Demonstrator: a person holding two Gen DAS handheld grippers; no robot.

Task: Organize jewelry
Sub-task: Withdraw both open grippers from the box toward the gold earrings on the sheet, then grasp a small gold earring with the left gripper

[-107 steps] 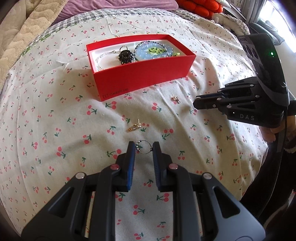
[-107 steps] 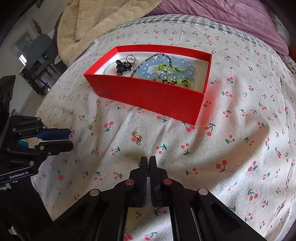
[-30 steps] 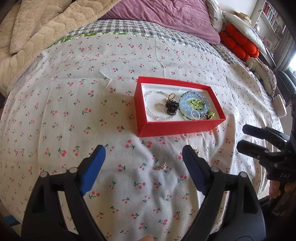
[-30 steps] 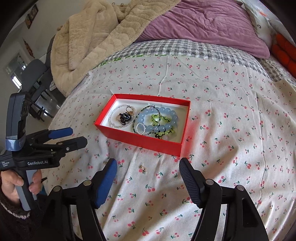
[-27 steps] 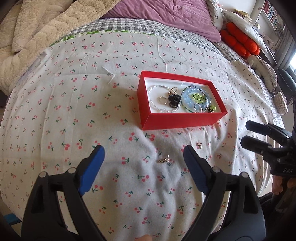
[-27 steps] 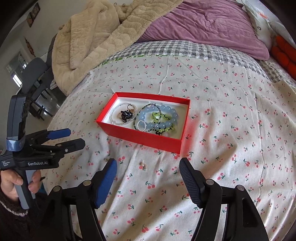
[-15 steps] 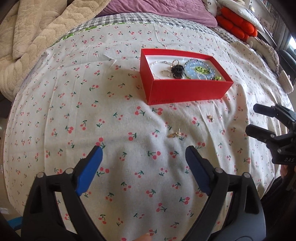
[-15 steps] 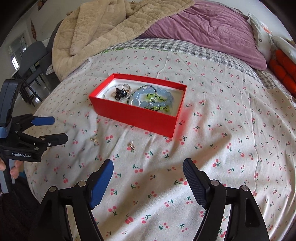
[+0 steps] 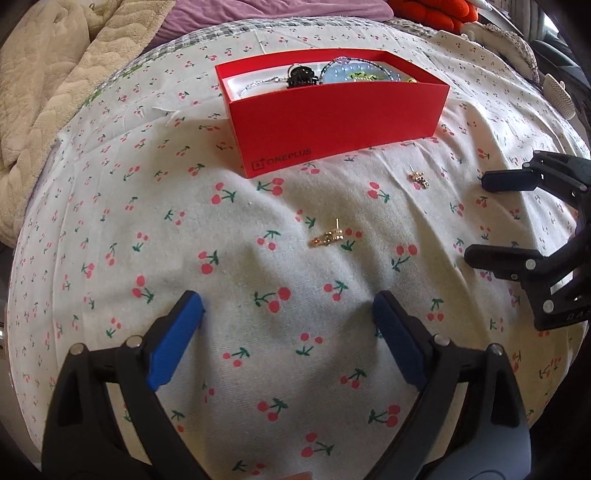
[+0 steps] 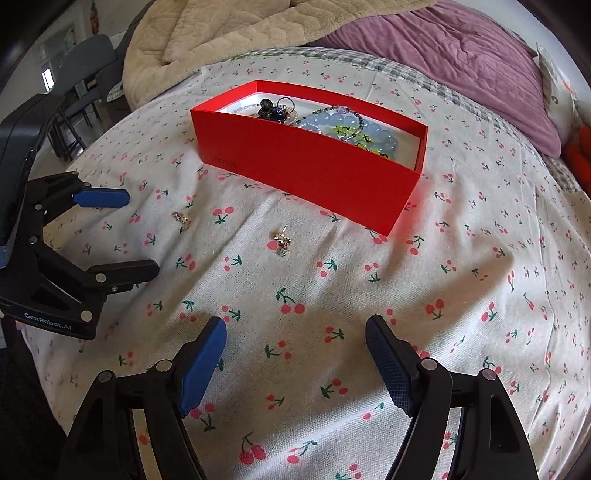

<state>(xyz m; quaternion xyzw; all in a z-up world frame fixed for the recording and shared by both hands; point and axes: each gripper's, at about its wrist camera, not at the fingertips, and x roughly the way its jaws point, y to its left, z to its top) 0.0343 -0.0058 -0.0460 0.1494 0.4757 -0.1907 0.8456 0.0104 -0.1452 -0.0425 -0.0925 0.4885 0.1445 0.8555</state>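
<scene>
A red box (image 9: 343,118) stands on the cherry-print sheet and holds beaded bracelets, a chain and a black charm; it also shows in the right wrist view (image 10: 317,166). A gold earring (image 9: 328,236) lies just ahead of my left gripper (image 9: 288,310), which is wide open and empty. A second small earring (image 9: 418,178) lies further right. In the right wrist view one earring (image 10: 282,240) lies ahead of my right gripper (image 10: 295,336), also wide open and empty, and the other earring (image 10: 181,216) lies near the left gripper (image 10: 138,236).
A beige blanket (image 10: 229,33) and a purple quilt (image 10: 461,62) lie behind the box. Orange cushions (image 9: 432,11) sit at the far right. A chair (image 10: 85,77) stands beyond the bed's left edge. My right gripper (image 9: 476,218) shows at the right edge of the left wrist view.
Both grippers have come down and closer to the sheet and the earrings. Earlier the left gripper held a ring and the right was shut; both now stand wide open.
</scene>
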